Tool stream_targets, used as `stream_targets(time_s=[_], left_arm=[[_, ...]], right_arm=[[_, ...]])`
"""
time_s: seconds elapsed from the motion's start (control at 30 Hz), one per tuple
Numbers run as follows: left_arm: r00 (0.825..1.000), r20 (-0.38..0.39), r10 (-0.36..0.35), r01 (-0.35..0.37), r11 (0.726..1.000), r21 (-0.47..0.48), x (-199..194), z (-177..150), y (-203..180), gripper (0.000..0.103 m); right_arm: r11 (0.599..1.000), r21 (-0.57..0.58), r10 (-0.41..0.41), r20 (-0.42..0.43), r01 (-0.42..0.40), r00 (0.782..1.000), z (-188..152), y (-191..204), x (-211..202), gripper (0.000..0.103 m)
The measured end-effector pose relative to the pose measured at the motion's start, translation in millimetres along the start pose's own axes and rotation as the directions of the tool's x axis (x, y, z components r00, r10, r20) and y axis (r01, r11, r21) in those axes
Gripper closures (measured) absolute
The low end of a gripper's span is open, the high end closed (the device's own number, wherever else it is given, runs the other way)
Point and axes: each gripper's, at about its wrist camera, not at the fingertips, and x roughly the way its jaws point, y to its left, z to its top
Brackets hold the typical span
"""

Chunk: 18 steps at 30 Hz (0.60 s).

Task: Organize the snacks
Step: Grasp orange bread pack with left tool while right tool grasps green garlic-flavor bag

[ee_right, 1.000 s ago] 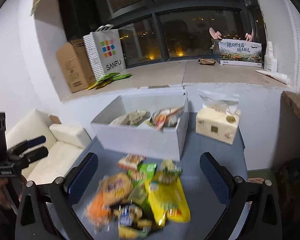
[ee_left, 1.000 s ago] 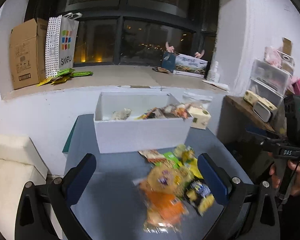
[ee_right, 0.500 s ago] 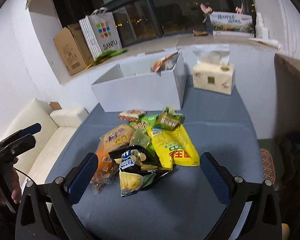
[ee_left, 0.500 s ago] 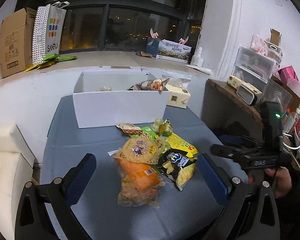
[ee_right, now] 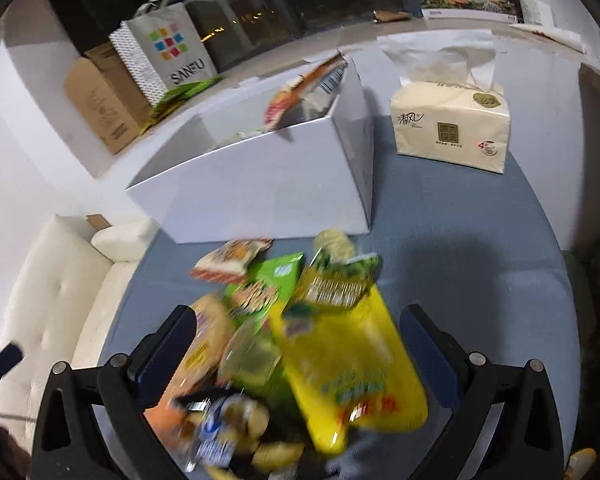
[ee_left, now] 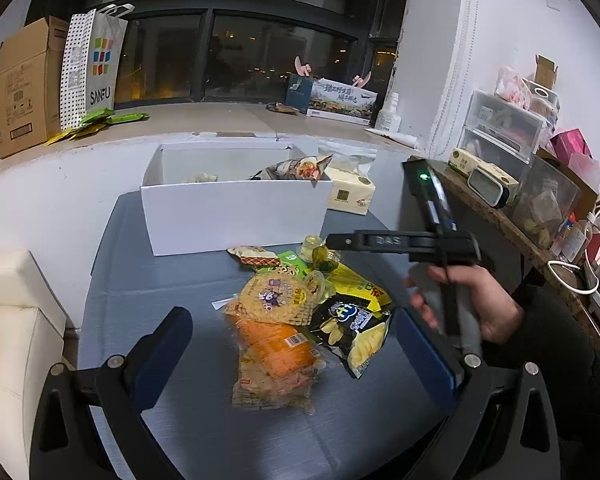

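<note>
Hovering over the snack pile (ee_left: 300,312) on the gray table (ee_left: 148,280), the left gripper (ee_left: 300,344) is gaping wide with nothing between its fingers. Sitting just behind the pile is the white box (ee_left: 236,212), already holding a few packets. The right gripper (ee_right: 296,344) is hanging low over the yellow bag (ee_right: 352,364), jaws spread wide and gripping nothing.

Your right gripper (ee_right: 300,364), fingers spread, hangs over the blurred snack pile (ee_right: 296,356); white box (ee_right: 260,188) and tissue pack (ee_right: 450,124) lie beyond.
</note>
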Motion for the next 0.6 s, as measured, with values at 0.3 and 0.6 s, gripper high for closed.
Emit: stream_targets(time_s=[0.3,0.6], left_arm=[[1.0,0.002,0.009,-0.009,1.0,-0.022,-3,0,10,0.0],[1.0,-0.017,0.017,-0.018,0.999,-0.039,3,-3,13,0.0]], right_arm=[[0.998,0.006,-0.067,-0.098,0.068,0.993,16,-5,50,0.0],[0.995,-0.032,-0.098,-0.129,0.095,0.987,21,-5,66,0.005]])
